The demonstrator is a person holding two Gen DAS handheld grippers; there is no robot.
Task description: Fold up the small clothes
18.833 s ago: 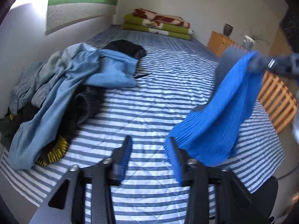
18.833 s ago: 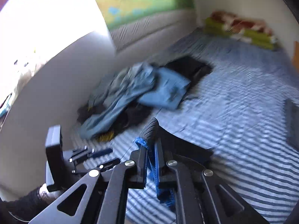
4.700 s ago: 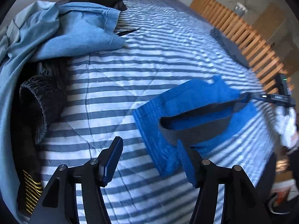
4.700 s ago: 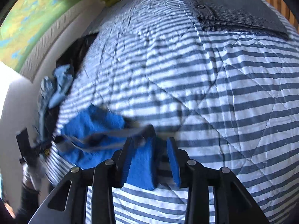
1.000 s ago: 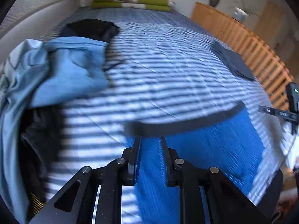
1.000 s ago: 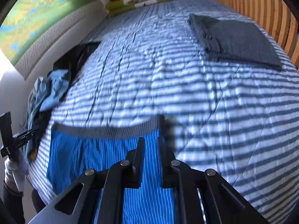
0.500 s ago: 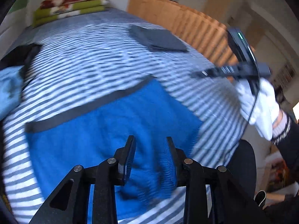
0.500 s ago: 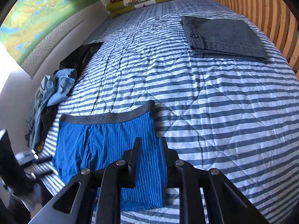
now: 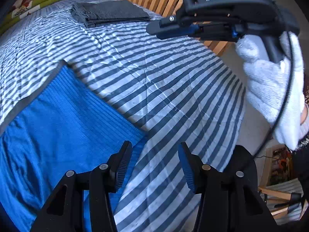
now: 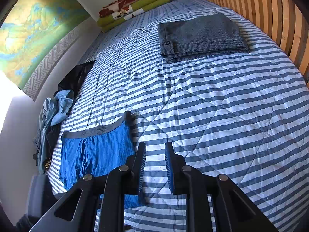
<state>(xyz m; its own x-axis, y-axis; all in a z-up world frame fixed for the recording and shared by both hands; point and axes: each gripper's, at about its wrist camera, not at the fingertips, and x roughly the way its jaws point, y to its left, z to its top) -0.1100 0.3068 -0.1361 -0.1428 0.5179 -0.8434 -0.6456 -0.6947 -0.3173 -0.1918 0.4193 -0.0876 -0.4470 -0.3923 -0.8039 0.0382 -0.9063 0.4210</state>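
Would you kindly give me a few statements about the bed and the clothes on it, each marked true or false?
1. The blue boxer shorts lie spread flat on the striped bedcover. True.
2. The folded grey garment lies on top of the shorts. False: it lies apart, farther up the bed near the wooden slats.
3. The left tongs clamp the shorts. False: their jaws are opening and hold nothing.
4. The right tongs hold nothing. True.
5. Unfolded clothes are piled beside the wall. True.
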